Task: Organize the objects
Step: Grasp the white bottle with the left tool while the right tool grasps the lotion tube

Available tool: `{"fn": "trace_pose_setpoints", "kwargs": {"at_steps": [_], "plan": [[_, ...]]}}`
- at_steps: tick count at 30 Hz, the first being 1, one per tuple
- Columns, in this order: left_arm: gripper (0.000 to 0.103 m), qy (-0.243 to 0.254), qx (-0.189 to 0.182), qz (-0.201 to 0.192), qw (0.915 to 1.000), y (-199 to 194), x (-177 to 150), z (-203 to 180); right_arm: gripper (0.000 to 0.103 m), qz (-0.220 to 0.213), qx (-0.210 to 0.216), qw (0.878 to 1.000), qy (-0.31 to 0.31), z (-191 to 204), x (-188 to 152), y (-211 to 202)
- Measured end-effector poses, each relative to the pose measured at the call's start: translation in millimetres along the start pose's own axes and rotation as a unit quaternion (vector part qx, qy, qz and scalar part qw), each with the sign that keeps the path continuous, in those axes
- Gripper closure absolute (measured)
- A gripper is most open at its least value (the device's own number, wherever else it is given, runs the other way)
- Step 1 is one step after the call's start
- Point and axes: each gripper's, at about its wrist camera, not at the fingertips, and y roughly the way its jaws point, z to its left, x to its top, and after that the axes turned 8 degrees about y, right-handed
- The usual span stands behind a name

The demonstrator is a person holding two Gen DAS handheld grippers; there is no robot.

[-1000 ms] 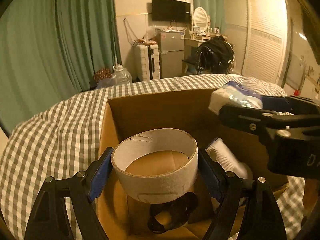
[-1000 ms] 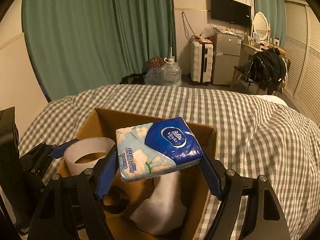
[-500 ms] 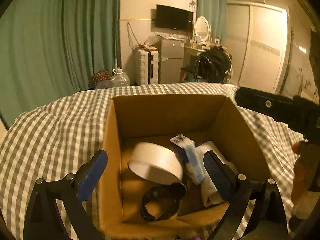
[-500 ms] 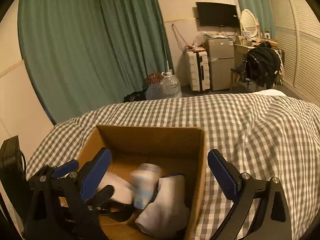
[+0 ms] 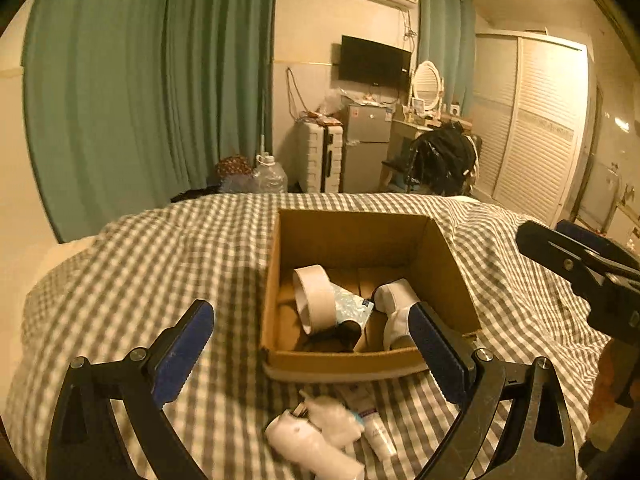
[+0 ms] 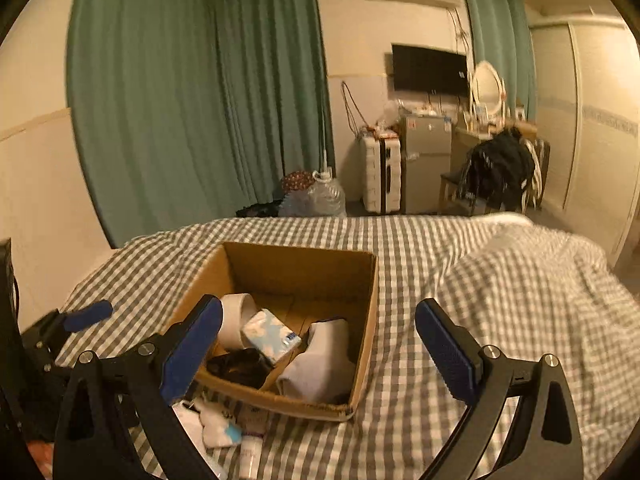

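Observation:
An open cardboard box [image 5: 448, 264] [image 6: 366, 320] sits on the checked bed. Inside lie a white tape roll [image 5: 316, 298] [image 6: 236, 318], a blue tissue pack [image 5: 352, 308] [image 6: 270, 334], a white sock [image 5: 394, 312] [image 6: 320, 364] and a black ring [image 6: 240, 364]. My left gripper [image 5: 312, 352] is open and empty, held back above the box's near edge. My right gripper [image 6: 318, 352] is open and empty, above the box's near right corner. Small white items and a tube [image 5: 320, 432] [image 6: 224, 428] lie on the bed in front of the box.
The grey checked bedcover [image 5: 140, 272] [image 6: 500, 300] spreads around the box. The right gripper's body shows at the right edge of the left wrist view [image 5: 588, 272]. Green curtains, a suitcase, a small fridge and a chair with clothes stand beyond the bed.
Both grippers opened and let go: the tape roll and the tissue pack dropped into the box. Both grippers have since pulled back and up from the box.

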Motion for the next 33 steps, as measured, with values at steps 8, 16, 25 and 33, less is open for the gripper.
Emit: {"fn": "trace_pose_setpoints", "kwargs": {"at_steps": [8, 16, 25, 33], "plan": [[0.003, -0.014, 0.019, 0.010, 0.9997, -39.7, -21.2, 4.4, 0.006, -0.006, 0.005, 0.999, -0.034, 22.7, -8.3, -50.8], [0.003, -0.013, 0.052, 0.046, 0.9975, -31.3, -63.4, 5.6, 0.006, 0.026, -0.004, 0.999, -0.042, 22.8, -49.7, -49.8], [0.003, -0.007, 0.026, 0.123, 0.9920, 16.6, -111.4, -9.2, 0.006, 0.113, -0.020, 0.993, -0.032, 11.1, -106.7, 0.0], [0.003, -0.022, 0.043, 0.145, 0.9883, 44.7, -117.9, -21.1, 0.006, 0.132, -0.037, 0.990, -0.041, 10.7, -117.4, 10.3]]}}
